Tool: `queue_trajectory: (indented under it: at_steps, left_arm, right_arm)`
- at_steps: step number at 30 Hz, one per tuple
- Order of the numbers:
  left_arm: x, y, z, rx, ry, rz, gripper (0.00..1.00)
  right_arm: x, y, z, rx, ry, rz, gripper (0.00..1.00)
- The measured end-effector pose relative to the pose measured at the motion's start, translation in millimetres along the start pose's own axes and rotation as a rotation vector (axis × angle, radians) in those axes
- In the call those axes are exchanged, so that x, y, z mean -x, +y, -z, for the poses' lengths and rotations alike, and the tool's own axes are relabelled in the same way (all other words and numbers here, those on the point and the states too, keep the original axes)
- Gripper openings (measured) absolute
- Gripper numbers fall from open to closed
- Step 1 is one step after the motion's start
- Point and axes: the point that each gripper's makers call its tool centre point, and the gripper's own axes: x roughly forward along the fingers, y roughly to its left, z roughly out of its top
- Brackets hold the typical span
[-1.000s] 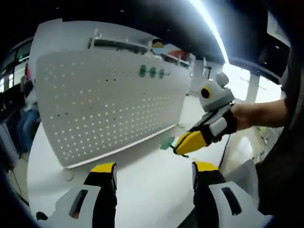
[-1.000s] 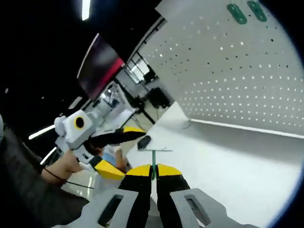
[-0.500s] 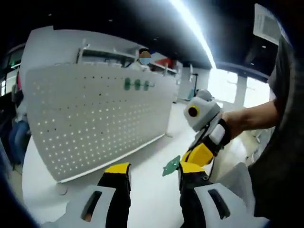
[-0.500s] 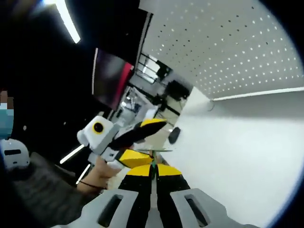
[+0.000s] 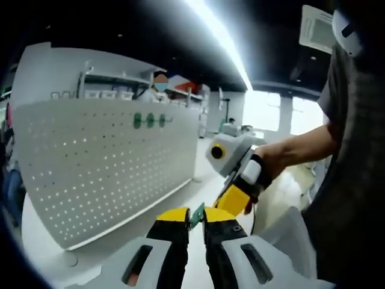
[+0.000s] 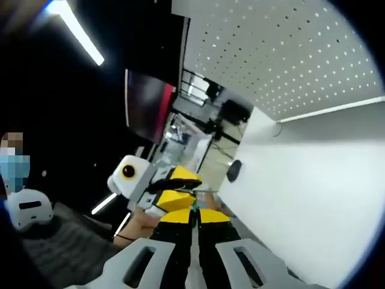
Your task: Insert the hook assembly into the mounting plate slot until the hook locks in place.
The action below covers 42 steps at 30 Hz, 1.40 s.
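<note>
The small green hook assembly (image 5: 196,214) sits between the yellow tips of my left gripper (image 5: 196,217), whose jaws are drawn in on it. My right gripper (image 5: 231,201) reaches in from the right and meets the same piece. In the right gripper view the thin green hook assembly (image 6: 194,203) stands edge-on in my right gripper (image 6: 194,215), which is shut on it, and my left gripper (image 6: 183,188) clamps its far end. The white perforated mounting plate (image 5: 90,168) stands upright to the left, apart from both grippers, and is also visible as the mounting plate (image 6: 289,54).
Three green hooks (image 5: 148,120) hang near the plate's top edge. The plate stands on a white table (image 6: 313,180) with a black round object (image 6: 234,170) at its far edge. A person's forearm (image 5: 301,150) holds the right gripper. A dark screen (image 6: 147,99) hangs behind.
My left gripper's jaws have gone from wide apart to drawn in on the green hook assembly held by the right gripper. Both grippers have come together, away from the plate.
</note>
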Motion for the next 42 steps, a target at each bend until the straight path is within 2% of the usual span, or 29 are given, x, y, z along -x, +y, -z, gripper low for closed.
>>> queue_trajectory:
  at_steps: [3, 10, 14, 21, 22, 24, 25, 27, 28, 30, 32, 35, 38, 39, 42]
  left_arm:
    - [-1.2, -1.4, -1.6, -0.035, -0.001, 0.002, 0.06]
    - [-3.0, -2.1, 1.5, -0.044, 0.020, 0.007, 0.05]
    - [-6.4, -2.2, 6.3, -0.090, 0.057, -0.004, 0.04]
    - [-8.9, 7.0, 10.6, -0.077, 0.089, -0.050, 0.04]
    - [-8.8, 9.3, 11.7, -0.076, 0.098, -0.061, 0.04]
    - [-7.7, 15.1, 16.0, -0.067, 0.126, -0.088, 0.04]
    - [-7.4, 17.8, 17.5, -0.077, 0.136, -0.098, 0.04]
    - [-6.0, 26.1, 23.7, -0.045, 0.168, -0.138, 0.04]
    - [-5.6, 30.1, 25.7, -0.039, 0.176, -0.156, 0.03]
    - [-4.2, 37.3, 30.2, -0.015, 0.201, -0.191, 0.03]
    - [-3.7, 42.3, 31.6, 0.001, 0.213, -0.212, 0.03]
    - [-1.2, 50.9, 34.9, 0.052, 0.230, -0.255, 0.03]
    - [1.5, 58.2, 38.7, 0.144, 0.231, -0.297, 0.03]
    - [1.6, 59.1, 39.3, 0.176, 0.226, -0.301, 0.03]
    - [0.1, 59.5, 39.6, 0.298, 0.196, -0.303, 0.03]
  right_arm:
    - [0.6, 0.9, 1.8, -0.016, 0.007, -0.012, 0.00]
    - [1.3, -0.4, 3.8, -0.012, 0.004, -0.013, 0.01]
    - [1.1, -6.2, 4.1, 0.097, 0.003, 0.042, 0.01]
    - [6.0, -12.4, -5.3, 0.170, -0.030, 0.110, 0.01]
    - [8.5, -13.7, -9.6, 0.220, -0.040, 0.132, 0.01]
    - [13.5, -11.5, -16.7, 0.253, -0.071, 0.162, 0.01]
    - [16.9, -13.3, -18.2, 0.317, -0.063, 0.204, 0.01]
    - [22.1, -15.1, -18.8, 0.417, -0.041, 0.273, 0.00]
    - [23.4, -14.9, -16.4, 0.431, -0.026, 0.293, 0.00]
    - [28.8, -17.9, -28.6, 0.536, -0.090, 0.374, 0.00]
    - [32.3, -18.5, -26.7, 0.554, -0.102, 0.422, 0.00]
    - [36.2, -20.1, -29.0, 0.666, -0.123, 0.514, 0.01]
    - [32.3, -15.1, -27.6, 0.762, -0.130, 0.547, 0.07]
    - [29.6, -15.2, -24.0, 0.794, -0.105, 0.562, 0.07]
    - [22.1, -9.2, -23.4, 0.849, -0.126, 0.563, 0.08]
